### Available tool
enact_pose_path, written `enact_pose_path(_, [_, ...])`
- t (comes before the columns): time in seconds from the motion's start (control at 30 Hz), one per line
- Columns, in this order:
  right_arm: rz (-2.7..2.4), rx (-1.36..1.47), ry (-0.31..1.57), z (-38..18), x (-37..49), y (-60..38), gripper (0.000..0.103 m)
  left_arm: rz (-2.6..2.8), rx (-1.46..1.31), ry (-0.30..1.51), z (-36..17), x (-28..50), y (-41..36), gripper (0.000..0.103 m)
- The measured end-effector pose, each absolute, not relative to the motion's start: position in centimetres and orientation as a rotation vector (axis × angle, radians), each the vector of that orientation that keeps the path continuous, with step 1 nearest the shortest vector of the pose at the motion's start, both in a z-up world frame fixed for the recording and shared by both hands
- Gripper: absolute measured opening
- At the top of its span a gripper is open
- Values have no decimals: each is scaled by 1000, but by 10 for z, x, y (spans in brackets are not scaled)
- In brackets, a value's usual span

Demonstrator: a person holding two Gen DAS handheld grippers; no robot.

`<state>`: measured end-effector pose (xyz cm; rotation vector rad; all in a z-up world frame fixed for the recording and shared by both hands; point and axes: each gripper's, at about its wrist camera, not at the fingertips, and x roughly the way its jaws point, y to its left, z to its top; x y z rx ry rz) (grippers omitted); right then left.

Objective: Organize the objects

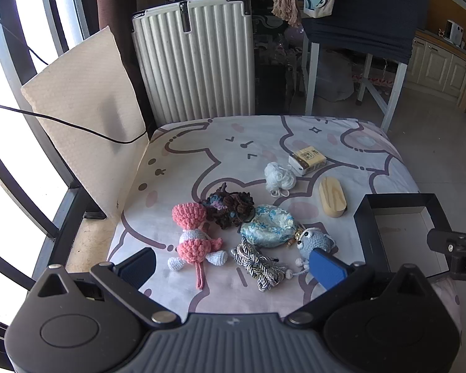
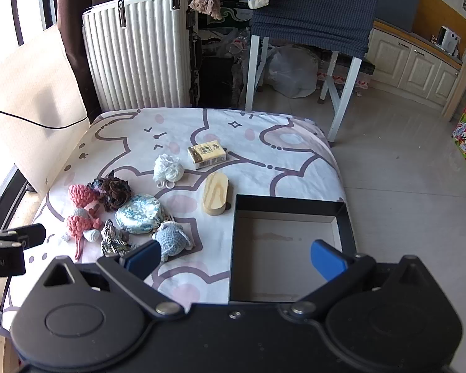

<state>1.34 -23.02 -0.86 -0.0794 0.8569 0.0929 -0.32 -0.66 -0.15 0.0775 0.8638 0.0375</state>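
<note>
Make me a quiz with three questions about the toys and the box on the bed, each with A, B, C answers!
1. Where is the wooden oval block?
A. inside the box
B. on the sheet beside the box
C. on the suitcase

2. What colour is the crochet doll?
A. pink
B. green
C. yellow

3. What is in the black box now?
A. the yarn ball
B. the tissue pack
C. nothing

Answers:
1 B, the block lies on the sheet just left of the box's far corner.
2 A, its hat and dress are pink yarn.
3 C, only the bare bottom shows; the white yarn ball and tissue pack lie on the sheet.
</note>
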Motion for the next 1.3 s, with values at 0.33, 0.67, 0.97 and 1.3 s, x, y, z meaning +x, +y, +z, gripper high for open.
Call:
enact_pose_path(0.33, [99,-91,858,-10,12,-230,103,40,77,865,-3,-2,-8,103])
enact_pose_path(0.67, [98,-97,859,-10,11,-230,103,42,76,865,-3,-3,-9,103])
enact_pose_path(0.97, [100,-100,858,-9,11,-230,103,41,77,865,-3,-3,-9,103])
enact_pose_path(1.3, [106,-105,861,-10,11,-230,103,42,75,865,-3,-3,-9,103])
